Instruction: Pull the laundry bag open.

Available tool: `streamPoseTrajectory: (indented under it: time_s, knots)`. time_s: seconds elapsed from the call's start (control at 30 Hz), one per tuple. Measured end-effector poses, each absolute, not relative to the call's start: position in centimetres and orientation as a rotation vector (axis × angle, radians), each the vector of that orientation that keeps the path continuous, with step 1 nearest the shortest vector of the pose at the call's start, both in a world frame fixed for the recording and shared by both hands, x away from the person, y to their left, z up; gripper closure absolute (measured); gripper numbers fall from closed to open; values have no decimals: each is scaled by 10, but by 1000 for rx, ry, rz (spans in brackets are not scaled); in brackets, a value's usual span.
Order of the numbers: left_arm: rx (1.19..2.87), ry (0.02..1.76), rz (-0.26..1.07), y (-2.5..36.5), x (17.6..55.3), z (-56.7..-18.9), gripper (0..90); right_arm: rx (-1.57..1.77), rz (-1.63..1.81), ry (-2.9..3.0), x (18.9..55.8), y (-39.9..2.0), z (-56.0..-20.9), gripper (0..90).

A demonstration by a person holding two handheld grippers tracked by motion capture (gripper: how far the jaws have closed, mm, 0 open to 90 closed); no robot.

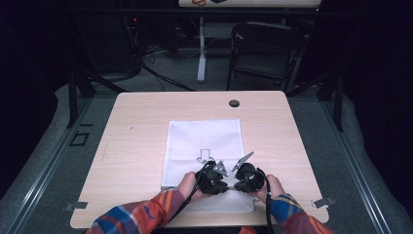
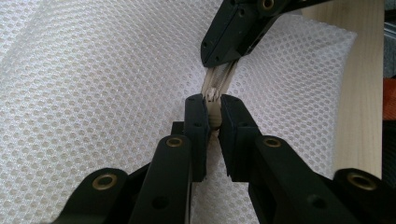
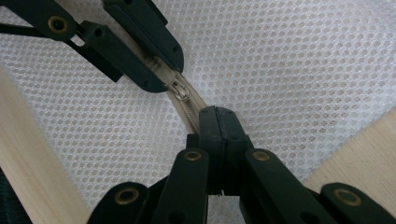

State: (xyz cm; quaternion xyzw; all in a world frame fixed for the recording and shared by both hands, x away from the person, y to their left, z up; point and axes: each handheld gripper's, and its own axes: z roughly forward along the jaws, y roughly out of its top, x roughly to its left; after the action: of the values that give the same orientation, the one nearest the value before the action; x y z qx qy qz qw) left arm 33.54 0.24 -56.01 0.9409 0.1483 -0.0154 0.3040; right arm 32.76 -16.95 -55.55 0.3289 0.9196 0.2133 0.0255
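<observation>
White mesh cloth bag (image 2: 93, 93), matt wood table (image 1: 141, 126)

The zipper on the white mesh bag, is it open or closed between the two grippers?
Closed there: in the right gripper view the zipper teeth run meshed from the slider to the right gripper. Beyond the slider, cannot tell.

A white mesh bag (image 1: 204, 141) lies flat on the table's near middle, a printed arrow on top. Its beige zipper (image 3: 189, 112) (slider (image 3: 180, 91) apparently metal) runs along the near edge.
</observation>
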Motion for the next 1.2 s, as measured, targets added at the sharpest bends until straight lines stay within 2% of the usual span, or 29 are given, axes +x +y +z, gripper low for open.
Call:
streamPoseTrajectory:
  time_s: [0.6, 1.2]
  knots:
    - [2500, 383, -23, 7, 332, -557, 820, 1017, 629, 2855, 328, -174, -554, 900]
    - [2485, 434, -80, 30, 338, -554, 818, 1006, 594, 2869, 330, -178, -553, 900]
